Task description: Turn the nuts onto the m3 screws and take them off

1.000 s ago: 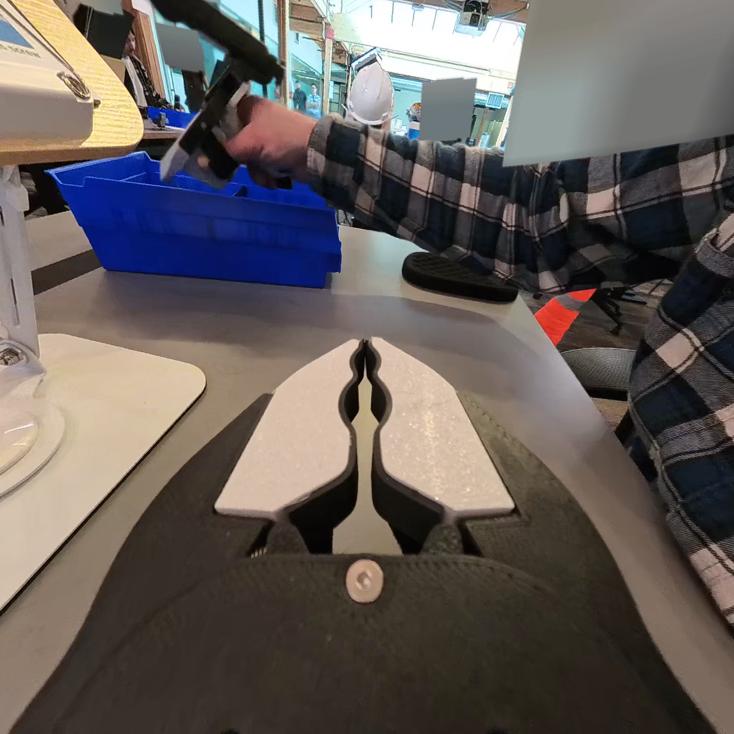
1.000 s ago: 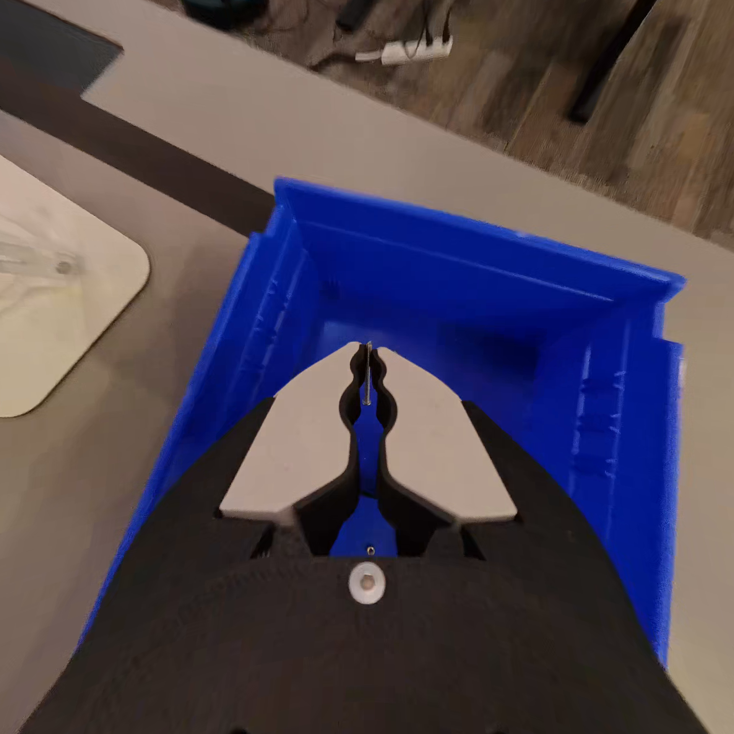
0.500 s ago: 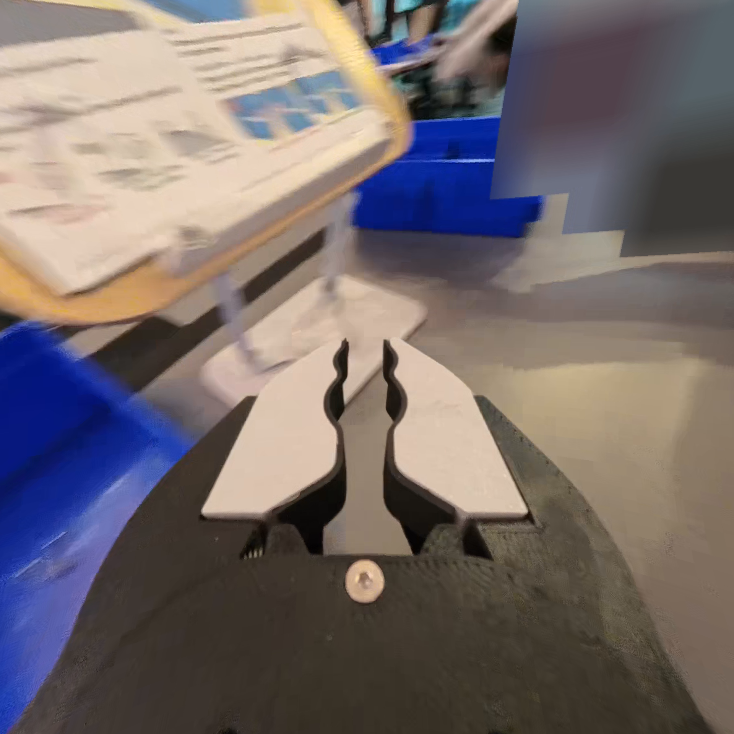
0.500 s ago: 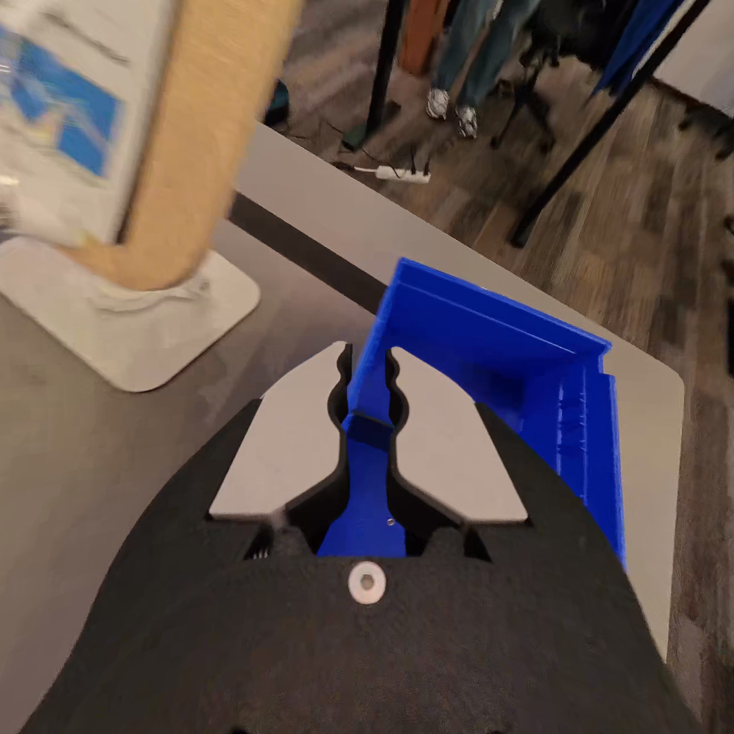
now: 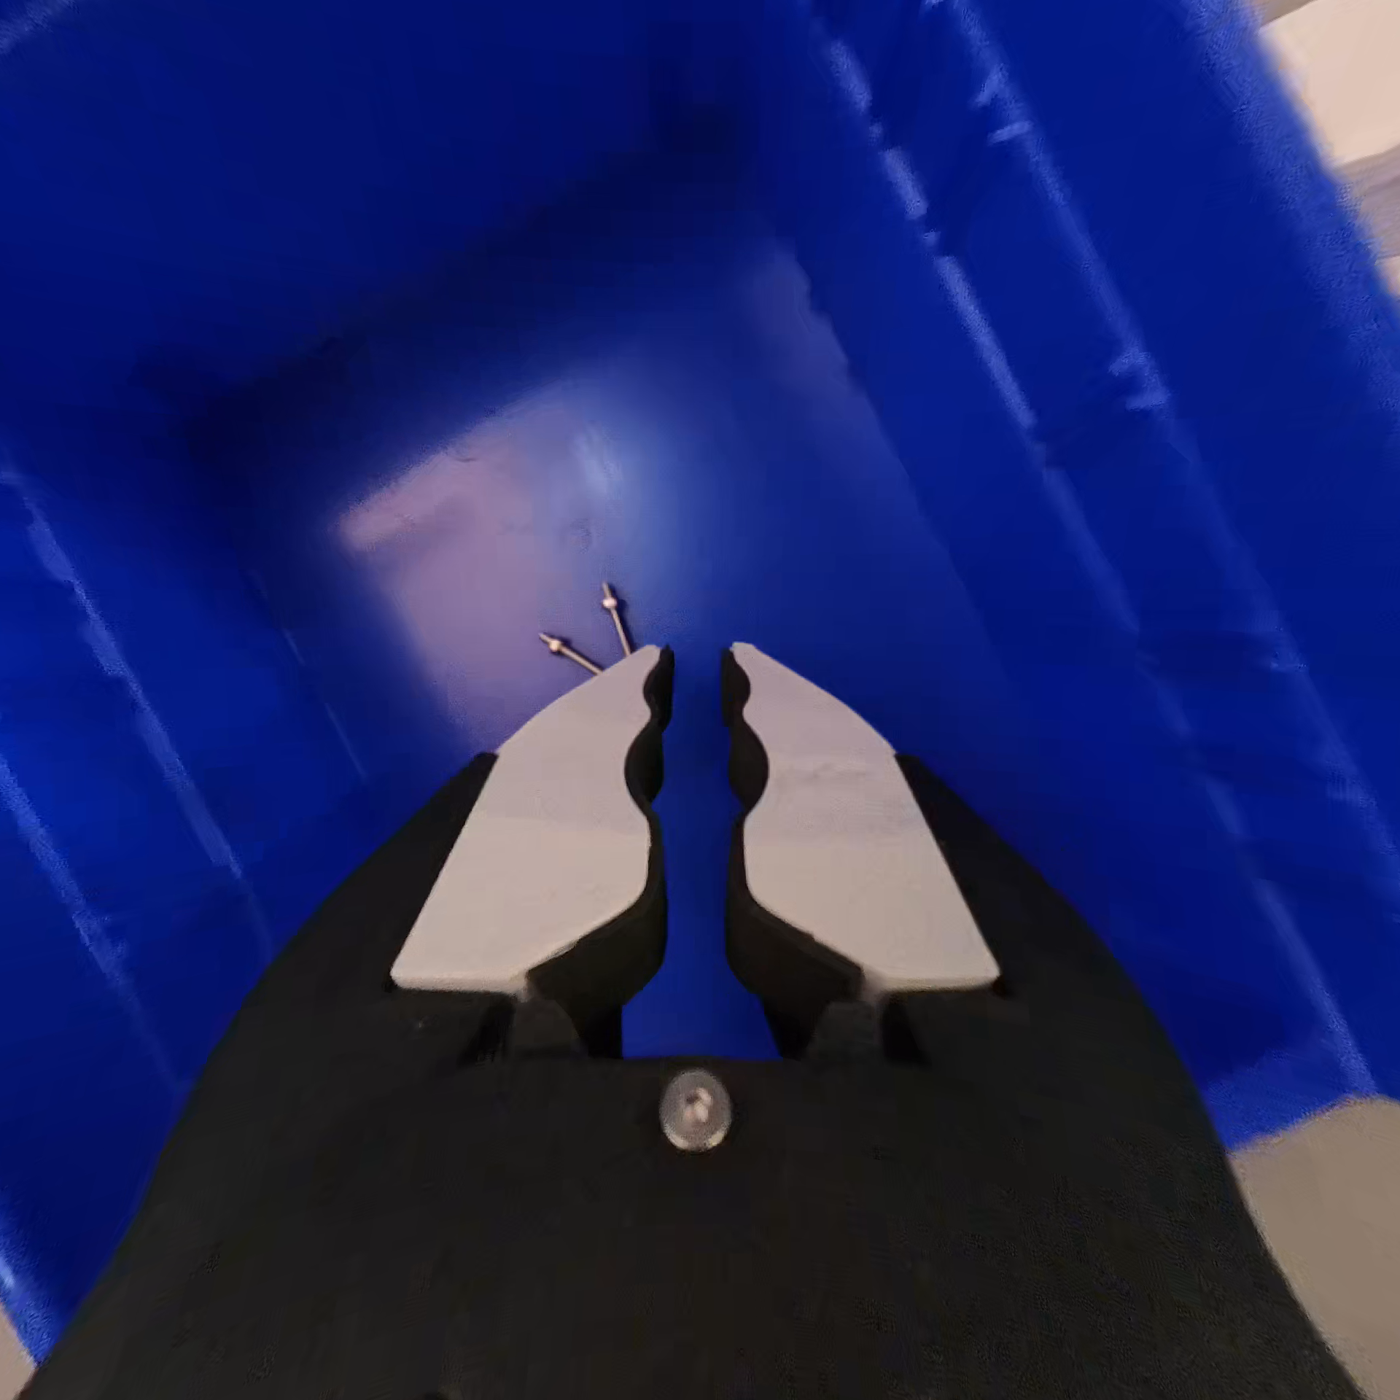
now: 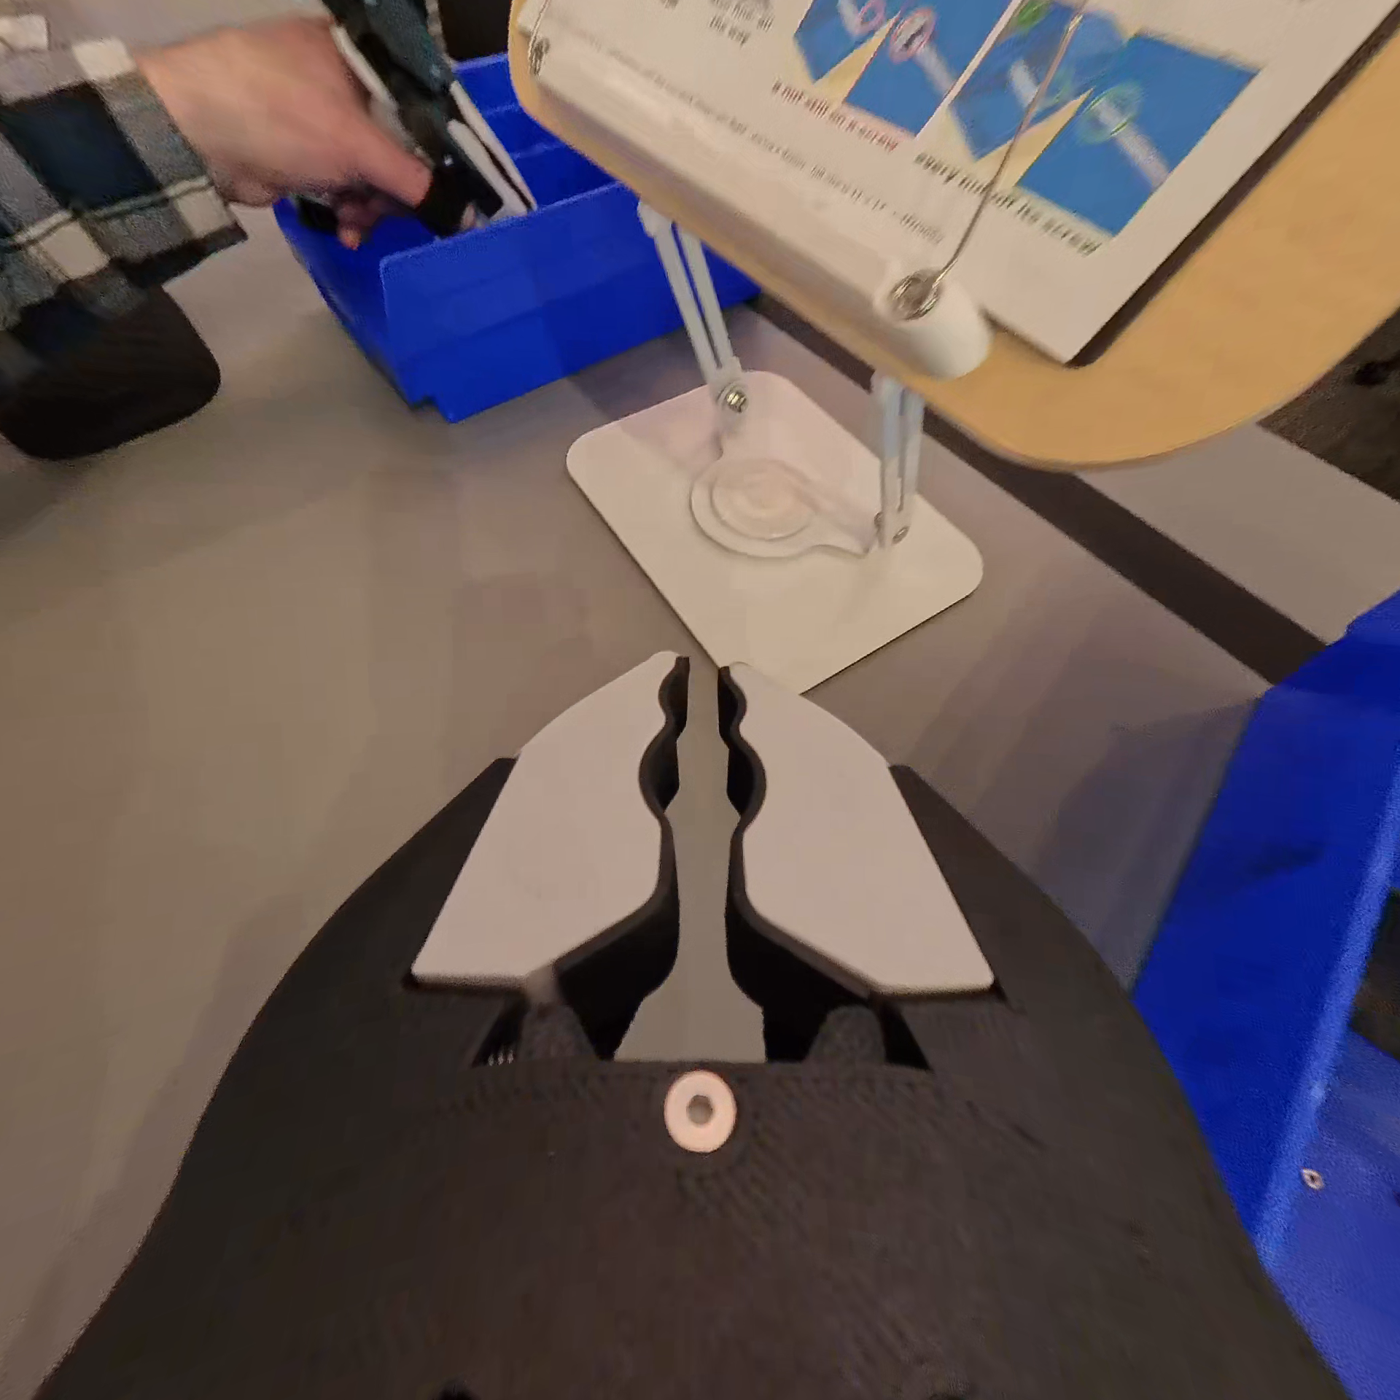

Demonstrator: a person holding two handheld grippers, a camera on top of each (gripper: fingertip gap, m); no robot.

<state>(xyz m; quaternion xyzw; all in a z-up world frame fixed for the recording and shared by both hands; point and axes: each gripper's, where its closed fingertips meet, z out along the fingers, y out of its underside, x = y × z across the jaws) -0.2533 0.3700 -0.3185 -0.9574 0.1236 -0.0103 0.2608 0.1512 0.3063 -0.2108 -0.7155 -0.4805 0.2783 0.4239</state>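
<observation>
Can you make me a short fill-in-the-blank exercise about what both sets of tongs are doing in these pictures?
1. The left tongs reach down into a bin whose colour is ____.
2. On the bin floor, just beyond the left fingertip, lie ____ thin metal pins.
3. The right tongs hover above the grey table with ____ between their fingertips.
4. The document stand's base ahead of the right tongs is ____ in colour.

Missing words: blue; two; nothing; white
</observation>
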